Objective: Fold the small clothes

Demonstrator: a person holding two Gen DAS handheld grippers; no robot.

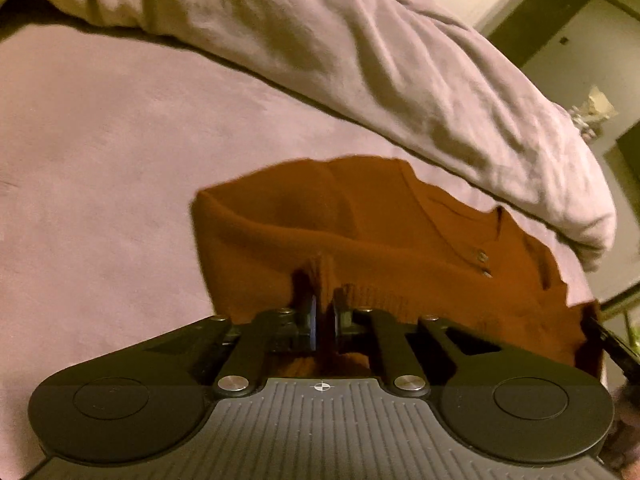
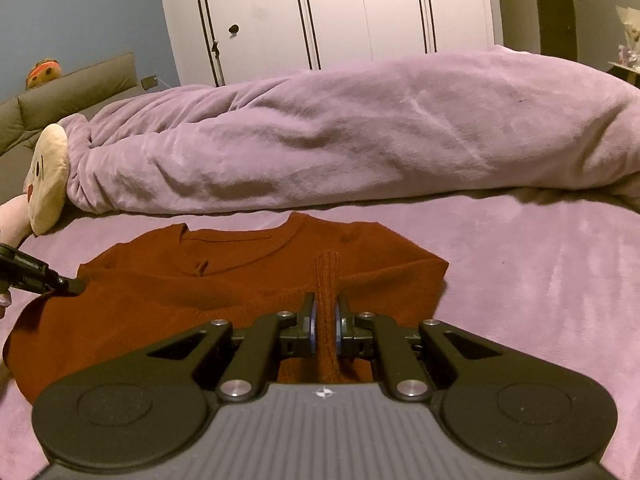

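Note:
A small rust-orange knit sweater (image 2: 168, 300) lies on the lilac bed cover, its neckline toward the rolled duvet; it also shows in the left wrist view (image 1: 360, 240). My right gripper (image 2: 325, 312) is shut on a ribbed edge of the sweater (image 2: 326, 280), which stands up between its pads. My left gripper (image 1: 322, 312) is shut on another ribbed edge of the sweater (image 1: 320, 272). The left gripper's tip also shows in the right wrist view (image 2: 60, 282) at the sweater's left side.
A rolled lilac duvet (image 2: 360, 132) lies across the bed behind the sweater. A round plush toy (image 2: 46, 176) sits at the far left by a grey headboard (image 2: 60, 100). White wardrobe doors (image 2: 340, 12) stand beyond. Lilac bed cover (image 2: 540, 280) extends to the right.

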